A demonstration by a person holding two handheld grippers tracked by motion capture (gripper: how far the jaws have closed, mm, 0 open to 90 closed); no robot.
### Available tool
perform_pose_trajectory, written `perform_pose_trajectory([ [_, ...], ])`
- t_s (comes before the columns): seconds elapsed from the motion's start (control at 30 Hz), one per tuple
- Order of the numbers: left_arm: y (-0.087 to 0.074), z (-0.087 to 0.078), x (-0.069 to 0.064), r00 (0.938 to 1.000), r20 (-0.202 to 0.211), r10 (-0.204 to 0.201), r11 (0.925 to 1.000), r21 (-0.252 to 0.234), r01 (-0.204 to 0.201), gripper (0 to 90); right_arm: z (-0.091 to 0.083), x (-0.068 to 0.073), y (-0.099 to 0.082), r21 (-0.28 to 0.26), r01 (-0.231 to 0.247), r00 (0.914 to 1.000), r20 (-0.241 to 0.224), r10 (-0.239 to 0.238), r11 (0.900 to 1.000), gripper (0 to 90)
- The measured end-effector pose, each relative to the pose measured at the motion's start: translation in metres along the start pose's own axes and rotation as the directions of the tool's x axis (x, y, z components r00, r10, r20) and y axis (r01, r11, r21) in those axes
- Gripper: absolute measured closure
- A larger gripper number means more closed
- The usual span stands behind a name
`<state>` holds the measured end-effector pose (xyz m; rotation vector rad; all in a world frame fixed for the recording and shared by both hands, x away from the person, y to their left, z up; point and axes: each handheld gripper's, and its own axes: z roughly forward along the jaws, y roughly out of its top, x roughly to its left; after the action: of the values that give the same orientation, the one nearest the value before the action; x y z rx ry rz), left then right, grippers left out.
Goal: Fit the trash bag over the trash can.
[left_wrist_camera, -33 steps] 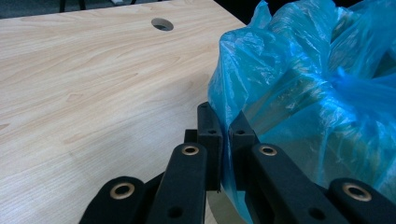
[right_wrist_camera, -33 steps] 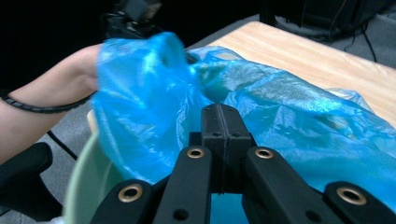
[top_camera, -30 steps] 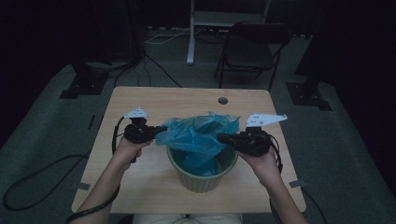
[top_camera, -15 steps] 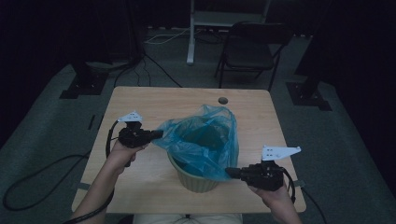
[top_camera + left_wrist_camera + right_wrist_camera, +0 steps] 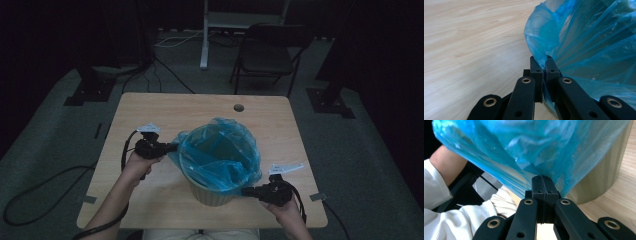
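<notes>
The big light wooden tabletop [image 5: 150, 115] has a small round hole [image 5: 238, 107] near its far edge. Behind it, on the grey floor, stand a dark folding chair [image 5: 267, 55] and a white post [image 5: 205, 35], and black cables [image 5: 165, 70] lie there too.

Near the front of the tabletop stands a round pale green bin [image 5: 210, 192]. A thin see-through blue plastic bag [image 5: 220, 155] sits in it. The bag's edge is folded out over the rim and hangs down the bin's front and right side.

The left tongs [image 5: 171, 147] are just beside the bin's left rim. In the left gripper view they [image 5: 544, 65] are squeezed together on a fold of the blue bag. The right tongs [image 5: 247, 191] are low by the bin's right front side, close to the tabletop. In the right gripper view they [image 5: 543, 185] are pressed together on the bag's hanging edge, with the bin wall [image 5: 599, 177] just behind. A white sleeve [image 5: 456, 220] is past the bag.
</notes>
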<state>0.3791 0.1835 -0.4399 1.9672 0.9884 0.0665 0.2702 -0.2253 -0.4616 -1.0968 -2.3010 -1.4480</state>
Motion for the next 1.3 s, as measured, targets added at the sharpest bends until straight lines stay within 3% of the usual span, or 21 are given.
perform_pose_trajectory([
  [0.13,0.0,0.002,-0.005,0.9995,-0.015,0.027,0.9996,0.005,-0.027,88.9,-0.005,0.007,0.003,-0.006,0.025,0.9993,0.028,-0.025,0.9997,90.0],
  [0.27,0.001,-0.008,-0.002,0.9999,0.006,0.011,0.9994,-0.034,-0.011,88.8,-0.032,0.013,0.005,-0.082,0.027,0.9984,0.051,-0.023,0.9963,83.4],
  [0.33,0.0,-0.013,0.0,0.9999,0.014,-0.003,0.9988,-0.049,0.004,88.8,-0.047,0.015,0.005,-0.129,0.019,0.9992,0.037,-0.014,0.9915,81.0],
  [0.4,0.0,-0.017,0.001,0.9994,0.034,-0.007,0.9982,-0.06,0.009,88.7,-0.062,0.02,0.006,-0.171,0.03,0.9981,0.058,-0.02,0.9848,77.1],
  [0.5,0.0,-0.018,0.002,0.9994,0.033,-0.011,0.9982,-0.058,0.013,88.7,-0.08,0.029,0.017,-0.236,0.07,0.9952,0.082,-0.052,0.9691,73.0],
  [0.6,-0.001,-0.017,0.002,0.9994,0.032,-0.013,0.9986,-0.05,0.014,88.7,-0.085,0.038,0.041,-0.272,0.118,0.9928,0.055,-0.107,0.9552,68.0],
  [0.7,0.0,-0.016,0.001,0.9995,0.03,-0.009,0.9987,-0.05,0.011,88.7,-0.071,0.045,0.073,-0.239,0.173,0.9849,0.031,-0.17,0.9556,61.5],
  [0.8,0.001,-0.016,0.0,0.9995,0.03,-0.003,0.9986,-0.052,0.004,88.7,-0.047,0.045,0.103,-0.165,0.2,0.9797,0.018,-0.2,0.9658,55.9],
  [0.87,0.002,-0.016,0.0,0.9993,0.038,0.0,0.9987,-0.051,0.002,88.7,-0.03,0.043,0.114,-0.093,0.213,0.977,0.017,-0.212,0.9725,52.2],
  [0.9,0.002,-0.016,0.0,0.9993,0.038,0.0,0.9987,-0.051,0.002,88.6,-0.03,0.043,0.114,-0.093,0.213,0.977,0.017,-0.212,0.9725,52.2],
  [0.97,0.003,-0.017,-0.001,0.9993,0.037,0.009,0.9986,-0.052,-0.007,88.6,-0.012,0.039,0.12,-0.009,0.225,0.9739,0.033,-0.225,0.9743,49.5],
  [1.07,0.005,-0.016,-0.001,0.9994,0.034,0.012,0.9987,-0.051,-0.011,88.6,-0.006,0.039,0.122,0.044,0.246,0.9666,0.063,-0.248,0.9683,48.8],
  [1.1,0.005,-0.016,-0.001,0.9994,0.034,0.012,0.9987,-0.051,-0.011,88.6,-0.006,0.039,0.122,0.044,0.246,0.9666,0.063,-0.248,0.9683,48.8],
  [1.13,0.005,-0.016,-0.002,0.9995,0.03,0.012,0.9986,-0.052,-0.011,88.6,-0.003,0.042,0.123,0.078,0.269,0.9601,0.058,-0.273,0.9601,48.4],
  [1.23,0.005,-0.016,-0.002,0.9994,0.032,0.012,0.9985,-0.053,-0.011,88.6,0.001,0.045,0.124,0.114,0.287,0.955,0.045,-0.293,0.9513,48.0],
  [1.3,0.005,-0.016,-0.001,0.9994,0.035,0.006,0.9983,-0.059,-0.004,88.7,0.003,0.047,0.128,0.118,0.296,0.9525,0.038,-0.302,0.9479,47.8],
])
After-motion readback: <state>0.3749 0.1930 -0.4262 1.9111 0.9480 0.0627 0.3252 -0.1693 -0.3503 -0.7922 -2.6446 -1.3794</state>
